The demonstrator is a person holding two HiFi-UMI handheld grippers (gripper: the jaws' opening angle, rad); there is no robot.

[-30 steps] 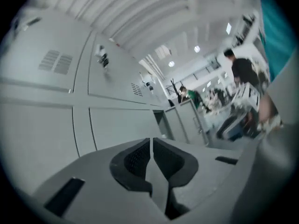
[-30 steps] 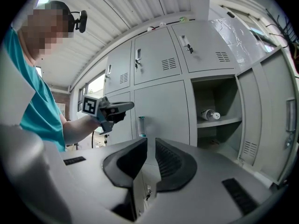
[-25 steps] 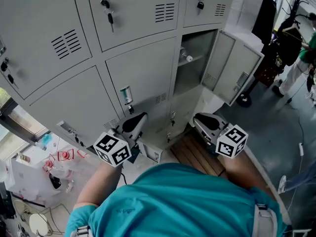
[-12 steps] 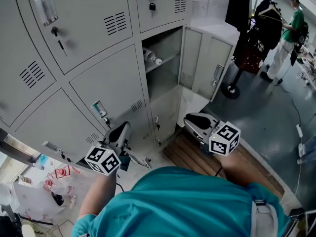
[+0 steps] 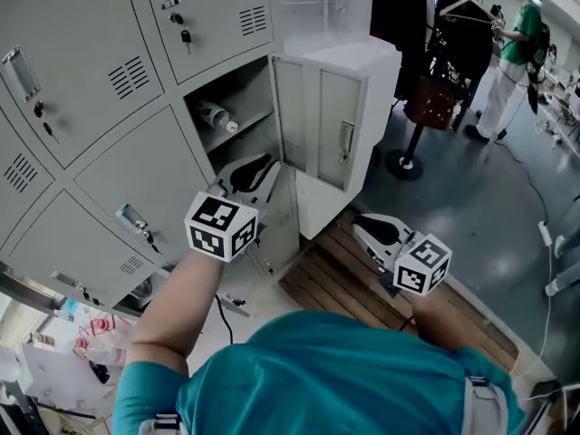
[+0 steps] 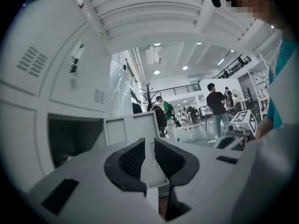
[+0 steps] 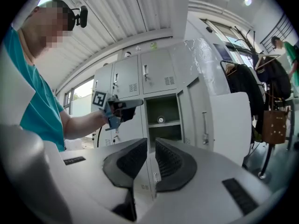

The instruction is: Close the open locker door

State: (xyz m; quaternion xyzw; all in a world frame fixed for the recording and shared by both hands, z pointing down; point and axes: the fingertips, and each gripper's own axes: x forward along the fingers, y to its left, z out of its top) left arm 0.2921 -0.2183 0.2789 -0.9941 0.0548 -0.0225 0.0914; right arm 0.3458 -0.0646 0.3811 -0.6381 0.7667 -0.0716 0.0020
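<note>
Now the left tool [image 5: 246, 172] is found raised and brought close before the open compartment [image 5: 204, 143], where half a second ago it was held lower, in front of the shut lockers. Its jaws have just been opening; a narrow gap is seen between them in the left gripper view, and nothing is held there. The right tool [image 5: 376, 229] is kept low over the wooden platform [image 5: 335, 284]. Its jaws also stand a little apart, with nothing between them.

Just beyond the left tool, the locker door [image 5: 317, 120] is still swung wide open to the right of its compartment, and it is touched by neither tool. It is judged that only the approach is done. The door must still be reached and pushed round to the left until it shuts.

Inside the compartment a shelf [image 5: 237, 127] is fitted, and a bottle [image 5: 216, 116] is laid on its side on it. The space below the shelf is dark, and what it holds cannot be told. The neighbouring lockers [image 5: 91, 53] are all shut.
</note>
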